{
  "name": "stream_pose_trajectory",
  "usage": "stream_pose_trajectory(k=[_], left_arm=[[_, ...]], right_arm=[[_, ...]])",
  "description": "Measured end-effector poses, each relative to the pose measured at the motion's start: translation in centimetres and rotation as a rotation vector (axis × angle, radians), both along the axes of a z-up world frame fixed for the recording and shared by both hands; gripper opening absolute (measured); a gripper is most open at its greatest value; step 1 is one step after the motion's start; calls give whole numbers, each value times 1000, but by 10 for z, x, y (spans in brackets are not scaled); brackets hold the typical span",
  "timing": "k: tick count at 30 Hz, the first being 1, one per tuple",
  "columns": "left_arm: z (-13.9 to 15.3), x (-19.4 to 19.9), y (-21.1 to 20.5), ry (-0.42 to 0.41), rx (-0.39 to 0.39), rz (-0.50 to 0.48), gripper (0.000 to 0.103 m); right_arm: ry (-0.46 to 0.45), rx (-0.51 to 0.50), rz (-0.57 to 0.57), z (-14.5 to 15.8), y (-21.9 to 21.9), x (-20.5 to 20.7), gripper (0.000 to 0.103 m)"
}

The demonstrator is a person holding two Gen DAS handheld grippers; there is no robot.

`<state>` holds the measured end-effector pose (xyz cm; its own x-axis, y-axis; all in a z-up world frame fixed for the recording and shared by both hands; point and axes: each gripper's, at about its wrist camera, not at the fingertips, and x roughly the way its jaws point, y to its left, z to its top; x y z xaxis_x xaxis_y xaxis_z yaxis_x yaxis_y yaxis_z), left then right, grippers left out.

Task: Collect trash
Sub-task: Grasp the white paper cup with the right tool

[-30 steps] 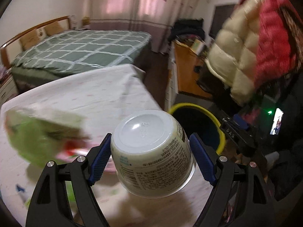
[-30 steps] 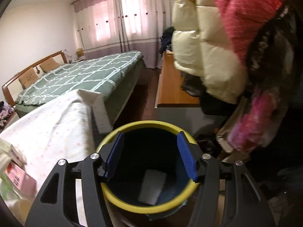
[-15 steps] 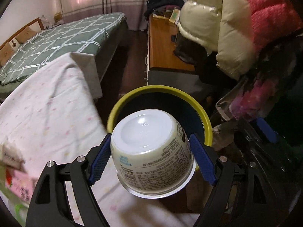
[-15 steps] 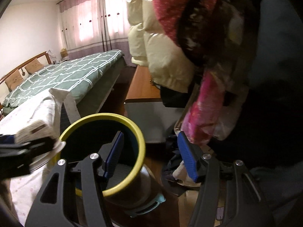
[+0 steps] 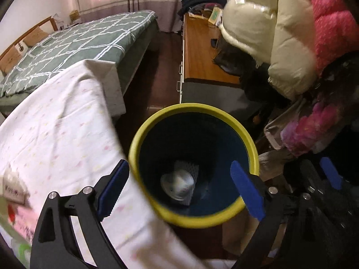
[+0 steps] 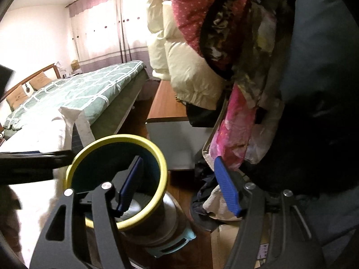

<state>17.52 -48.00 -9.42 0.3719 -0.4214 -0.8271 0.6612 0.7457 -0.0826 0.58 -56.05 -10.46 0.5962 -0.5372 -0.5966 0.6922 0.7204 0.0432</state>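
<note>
The left gripper (image 5: 179,188) hangs over the yellow-rimmed bin (image 5: 251,148) with its 2 fingers spread wide and empty. The cup (image 5: 178,185) lies at the bin's bottom on a white wrapper (image 5: 190,168). The right gripper (image 6: 179,186), fingers apart and empty, is beside the bin.

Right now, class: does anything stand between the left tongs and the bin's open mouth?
Nothing visible does. The left tongs hang open directly above the yellow-rimmed bin, whose mouth is uncovered; a white cup already lies at the bottom. The tablecloth edge sits beside the rim, not over it.
</note>
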Motion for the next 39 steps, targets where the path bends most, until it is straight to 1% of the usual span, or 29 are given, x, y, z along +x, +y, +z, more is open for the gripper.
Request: stream_pose_trajectory(k=[2, 5, 8, 10, 11, 12, 14, 18, 21, 24, 27, 29, 31, 35, 39], left_arm=[[11, -9, 23, -22, -18, 9, 92], [28, -22, 72, -68, -50, 45, 95], [42, -28, 129, -112, -81, 117, 96], [49, -33, 177, -156, -98, 192, 96], [51, -35, 194, -174, -102, 221, 96], [53, -39, 221, -204, -103, 274, 96], [55, -43, 268, -236, -98, 364, 96], [55, -50, 345, -253, -99, 503, 96], [55, -58, 392, -269, -104, 587, 96], [54, -65, 431, -288, -104, 648, 96], [54, -69, 451, -288, -119, 668, 96], [52, -71, 457, -286, -127, 669, 96], [49, -73, 456, -284, -128, 663, 96], [43, -76, 448, -279, -116, 654, 96], [38, -79, 441, -266, -118, 650, 96]], right_arm=[[2, 7, 19, -1, 6, 2, 63], [11, 21, 65, -4, 20, 14, 63], [21, 38, 130, -7, 40, 26, 63], [26, 46, 181, -8, 57, 36, 63], [29, 45, 203, -8, 65, 40, 63], [36, 40, 227, -8, 76, 45, 63], [46, 30, 278, -7, 97, 55, 63], [35, 39, 384, -1, 140, 71, 63], [28, 54, 470, 4, 175, 81, 63], [23, 81, 567, 9, 210, 86, 63], [17, 135, 674, 15, 240, 87, 65], [15, 152, 723, 17, 258, 87, 70], [23, 157, 766, 19, 274, 89, 73], [42, 166, 804, 15, 295, 90, 82], [60, 194, 829, 10, 299, 91, 85]])
